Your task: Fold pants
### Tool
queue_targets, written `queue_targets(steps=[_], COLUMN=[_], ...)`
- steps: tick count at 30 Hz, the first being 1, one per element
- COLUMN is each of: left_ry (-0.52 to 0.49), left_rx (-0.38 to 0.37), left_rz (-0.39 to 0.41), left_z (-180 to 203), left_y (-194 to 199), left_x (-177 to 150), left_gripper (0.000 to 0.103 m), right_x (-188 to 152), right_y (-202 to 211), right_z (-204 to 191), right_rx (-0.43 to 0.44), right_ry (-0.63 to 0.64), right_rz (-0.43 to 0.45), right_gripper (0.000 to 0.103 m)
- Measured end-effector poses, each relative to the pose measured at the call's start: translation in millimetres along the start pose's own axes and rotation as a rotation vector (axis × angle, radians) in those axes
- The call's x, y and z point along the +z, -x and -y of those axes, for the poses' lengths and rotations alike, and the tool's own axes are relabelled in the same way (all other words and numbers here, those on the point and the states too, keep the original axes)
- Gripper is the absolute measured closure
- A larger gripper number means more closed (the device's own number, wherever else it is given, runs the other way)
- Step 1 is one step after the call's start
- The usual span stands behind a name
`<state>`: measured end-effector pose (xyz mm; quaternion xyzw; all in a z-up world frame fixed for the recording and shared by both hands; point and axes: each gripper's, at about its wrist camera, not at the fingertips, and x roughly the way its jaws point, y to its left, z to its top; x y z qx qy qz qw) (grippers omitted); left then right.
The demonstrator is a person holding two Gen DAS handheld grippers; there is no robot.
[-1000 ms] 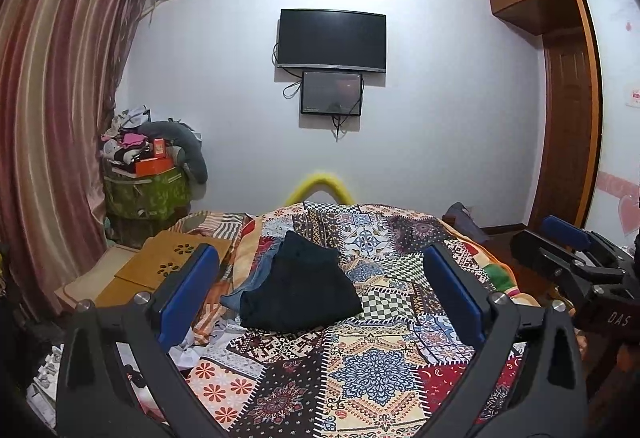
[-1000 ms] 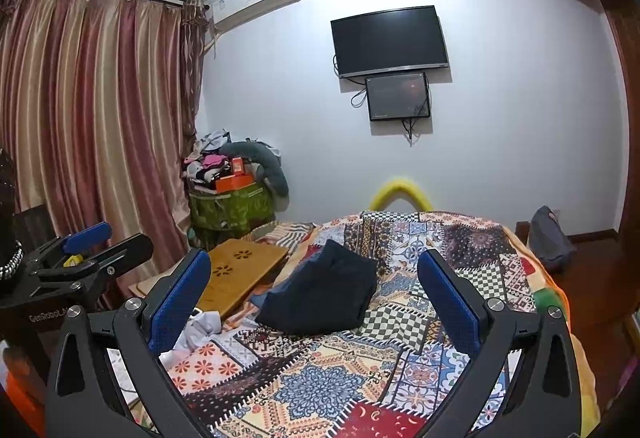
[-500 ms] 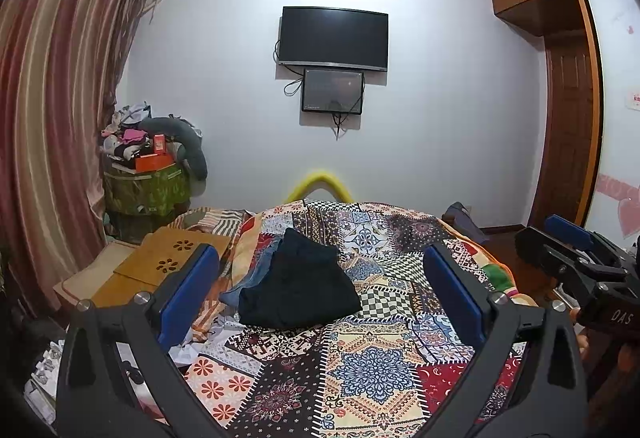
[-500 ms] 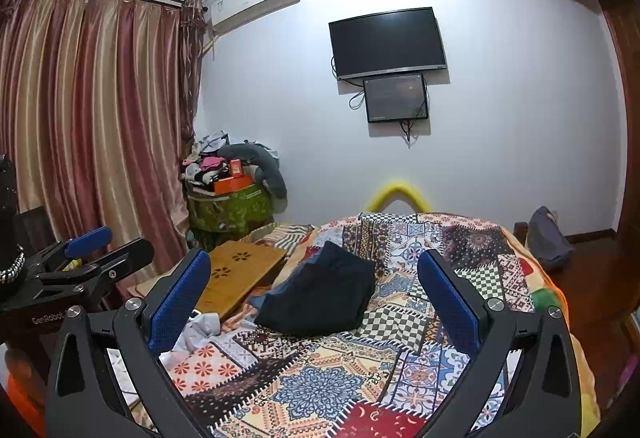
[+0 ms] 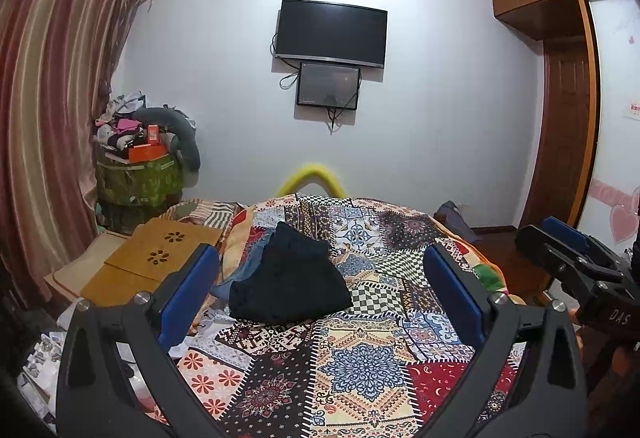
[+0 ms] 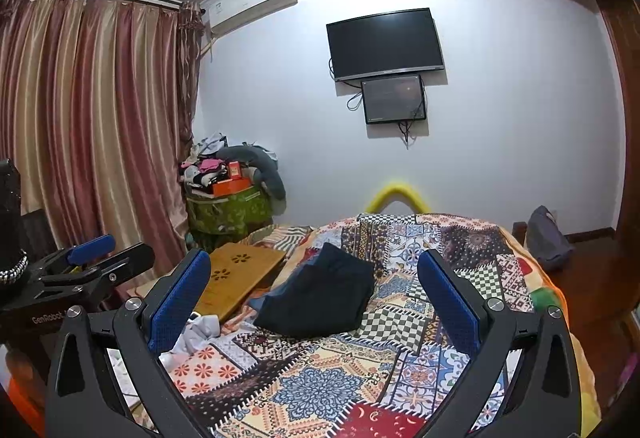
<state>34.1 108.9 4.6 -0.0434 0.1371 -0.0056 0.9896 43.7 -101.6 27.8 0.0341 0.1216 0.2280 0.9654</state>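
Dark folded pants lie in a compact pile on the patchwork quilt, with a bit of blue denim showing under their left side. My left gripper hangs open above the quilt's near part, short of the pants, nothing between its blue pads. My right gripper is open too, held back from the pile and empty. Each gripper shows at the edge of the other's view: the right one and the left one.
A wooden lap table rests on the bed's left side beside crumpled white cloth. A green bin piled with clutter stands by the curtains. A yellow hoop rises behind the bed. A grey bag sits on the floor at right.
Both views have tilted slightly upward and drifted a little; the grippers stay open and the pants have not moved.
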Motion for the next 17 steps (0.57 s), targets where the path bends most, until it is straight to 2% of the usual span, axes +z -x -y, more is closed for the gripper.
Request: queue_targets(steps=[10,17], left_ry=[0.006,0.004], left_rx=[-0.027,-0.019], left_rz=[-0.024,-0.022], left_z=[2.1,1.1], left_y=[-4.2,-3.3], left_x=[0.2,-1.0], left_gripper=[0.000,0.000], right_x=[-0.1,-0.4], right_y=[0.2,-0.1], right_z=[0.3,-1.5], right_rx=[0.000,-0.008], right_ry=[0.002,0.001], right_rz=[-0.001,-0.003], right_gripper=[0.000,0.000])
